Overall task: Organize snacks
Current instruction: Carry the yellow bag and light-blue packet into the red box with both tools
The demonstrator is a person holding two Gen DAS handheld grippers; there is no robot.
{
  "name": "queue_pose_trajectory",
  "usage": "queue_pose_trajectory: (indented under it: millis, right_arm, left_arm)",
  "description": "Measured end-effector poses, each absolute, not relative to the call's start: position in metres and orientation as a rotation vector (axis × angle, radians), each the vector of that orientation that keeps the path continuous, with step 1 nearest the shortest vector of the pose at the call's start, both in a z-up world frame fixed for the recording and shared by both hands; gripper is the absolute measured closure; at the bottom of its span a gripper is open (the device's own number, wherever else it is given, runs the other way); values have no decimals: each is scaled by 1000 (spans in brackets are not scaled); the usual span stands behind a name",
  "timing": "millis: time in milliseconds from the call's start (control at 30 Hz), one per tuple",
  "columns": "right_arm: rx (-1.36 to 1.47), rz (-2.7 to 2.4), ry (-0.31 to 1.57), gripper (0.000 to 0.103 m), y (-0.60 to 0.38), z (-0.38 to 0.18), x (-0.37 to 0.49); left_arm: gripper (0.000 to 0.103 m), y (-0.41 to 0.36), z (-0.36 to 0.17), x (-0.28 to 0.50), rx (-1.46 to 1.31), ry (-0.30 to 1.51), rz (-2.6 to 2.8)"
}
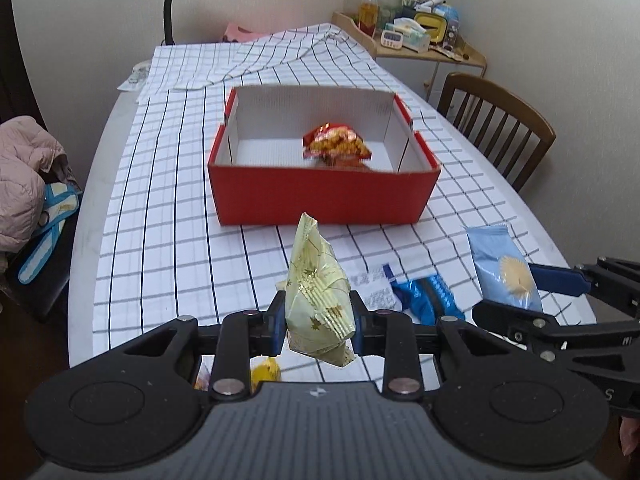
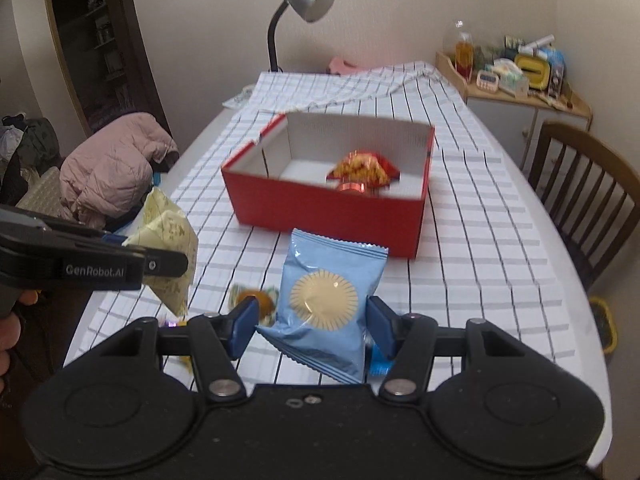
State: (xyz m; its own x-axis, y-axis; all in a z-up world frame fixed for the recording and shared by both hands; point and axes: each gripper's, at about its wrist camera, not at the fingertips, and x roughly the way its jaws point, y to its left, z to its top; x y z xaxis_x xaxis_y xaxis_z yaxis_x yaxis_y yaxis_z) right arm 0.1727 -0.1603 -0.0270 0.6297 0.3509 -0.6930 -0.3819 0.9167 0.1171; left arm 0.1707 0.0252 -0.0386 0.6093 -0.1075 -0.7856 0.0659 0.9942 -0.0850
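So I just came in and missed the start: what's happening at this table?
A person is sorting snacks with a handheld claw in each hand. The left claw is clamped on a pale yellow-green packet, lifted short of the red box. The right claw brackets a light blue packet. One red-orange snack bag already lies in the box.

White counter (image 1: 86, 248) covered by checked cloth (image 1: 168, 216). On cloth: red box (image 1: 320, 200), dark blue wrapper (image 1: 424, 294), small orange-wrapped sweet (image 2: 256, 300). Papers (image 1: 136, 76) at far edge
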Motion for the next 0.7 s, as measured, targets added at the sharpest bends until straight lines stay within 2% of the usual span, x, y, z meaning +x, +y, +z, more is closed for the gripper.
queue_pose_trajectory:
  millis: [367,700]
  right_arm:
    - [-57,435,717,46,-163,4,220]
    - [-85,439,716,46,-163,9,285]
  left_arm:
    - [73,20,-5,212,-40,857,-73]
    - [73,14,0,273,-12,862,-25]
